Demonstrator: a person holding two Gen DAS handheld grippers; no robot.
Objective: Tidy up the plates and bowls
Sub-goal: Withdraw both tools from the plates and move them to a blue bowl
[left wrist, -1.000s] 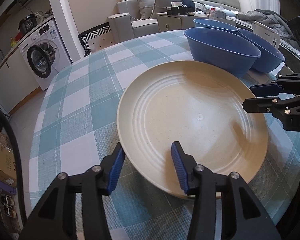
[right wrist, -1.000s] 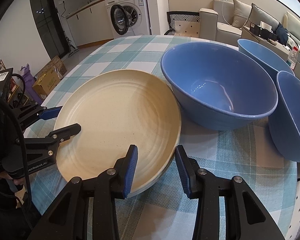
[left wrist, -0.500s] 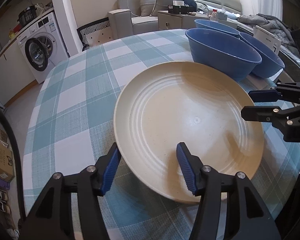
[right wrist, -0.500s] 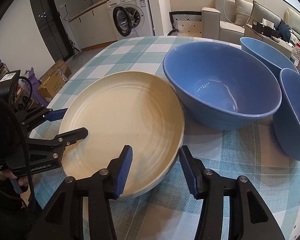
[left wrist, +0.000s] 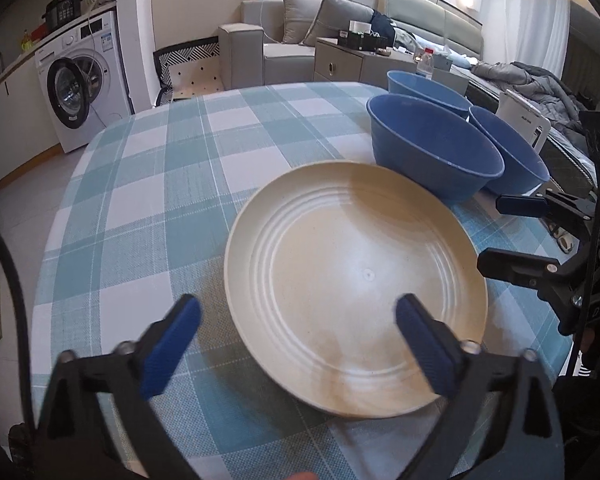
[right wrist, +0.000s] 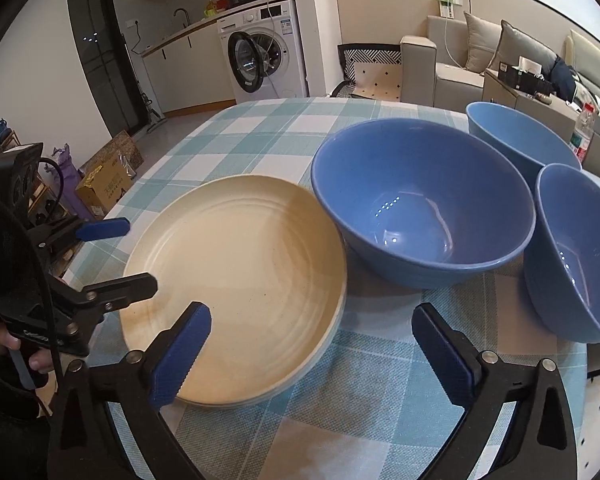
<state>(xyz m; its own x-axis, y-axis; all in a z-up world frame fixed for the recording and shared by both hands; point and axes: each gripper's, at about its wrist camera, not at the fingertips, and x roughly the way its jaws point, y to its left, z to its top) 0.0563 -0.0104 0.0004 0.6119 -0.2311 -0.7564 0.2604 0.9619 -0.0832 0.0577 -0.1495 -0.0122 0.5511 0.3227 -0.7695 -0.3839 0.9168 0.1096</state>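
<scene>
A cream ribbed plate (left wrist: 356, 276) (right wrist: 236, 276) lies on the checked tablecloth (left wrist: 148, 200), and a second rim shows just under it in the right wrist view. My left gripper (left wrist: 298, 308) (right wrist: 142, 252) is opening at the plate's near edge. The rim runs between its blue pads, which do not touch it. My right gripper (right wrist: 312, 314) (left wrist: 490, 232) is opening at the opposite edge and straddles the rim the same way, holding nothing. Three blue bowls stand beyond the plate: a large one (right wrist: 420, 200) (left wrist: 432, 152) almost against it, and two more (right wrist: 516, 132) (right wrist: 572, 256) behind and to the right.
The round table's edge (left wrist: 60, 208) drops to the floor, where cardboard boxes (right wrist: 104, 184) stand. A washing machine (left wrist: 80, 92), a sofa (left wrist: 284, 48) and a low cabinet with a bottle (left wrist: 424, 62) lie beyond. A person's hand (right wrist: 4, 340) holds the left gripper's handle.
Both pairs of jaws have spread wide from a narrow stance around the plate's rim and have let it go. The plate now lies flat on the cloth.
</scene>
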